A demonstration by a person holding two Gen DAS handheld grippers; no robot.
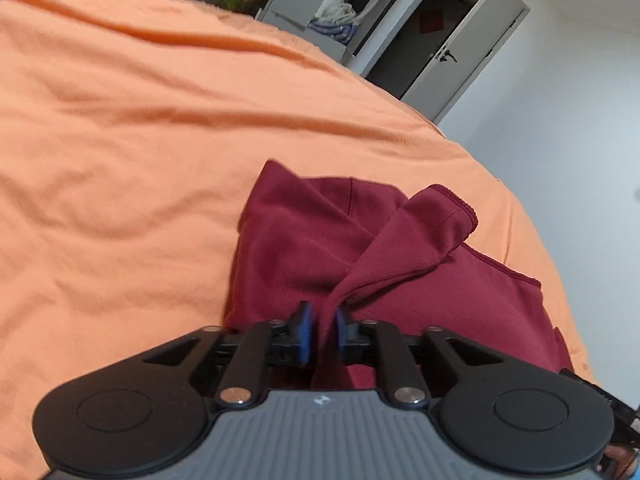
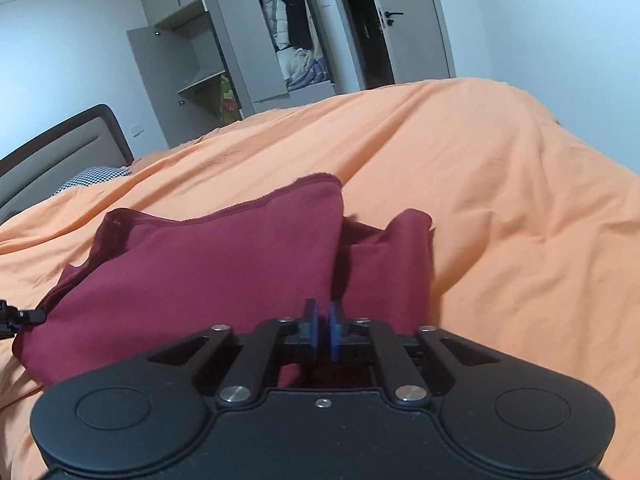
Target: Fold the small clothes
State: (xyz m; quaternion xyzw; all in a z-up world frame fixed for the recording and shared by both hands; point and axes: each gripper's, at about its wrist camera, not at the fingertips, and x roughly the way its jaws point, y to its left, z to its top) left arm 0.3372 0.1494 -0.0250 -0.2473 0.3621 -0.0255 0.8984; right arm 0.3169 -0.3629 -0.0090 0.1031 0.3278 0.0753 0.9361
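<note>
A small dark red garment (image 1: 304, 236) lies partly folded on the orange bedcover (image 1: 140, 128). My left gripper (image 1: 322, 316) is shut on a gathered corner of it, and the cloth rises in a ridge from the blue pads to a hemmed flap (image 1: 444, 216). In the right wrist view the same dark red garment (image 2: 208, 264) is lifted into a raised panel. My right gripper (image 2: 323, 314) is shut on its near edge, with cloth pinched between the blue pads. The tip of the left gripper (image 2: 16, 316) shows at the far left edge of that view.
The orange bedcover (image 2: 480, 200) spreads wide around the garment. A dark headboard (image 2: 60, 148) and a checked pillow (image 2: 96, 174) sit at the left. Beyond the bed stand an open grey wardrobe (image 2: 240, 60) with clothes inside and an open door (image 2: 400, 20).
</note>
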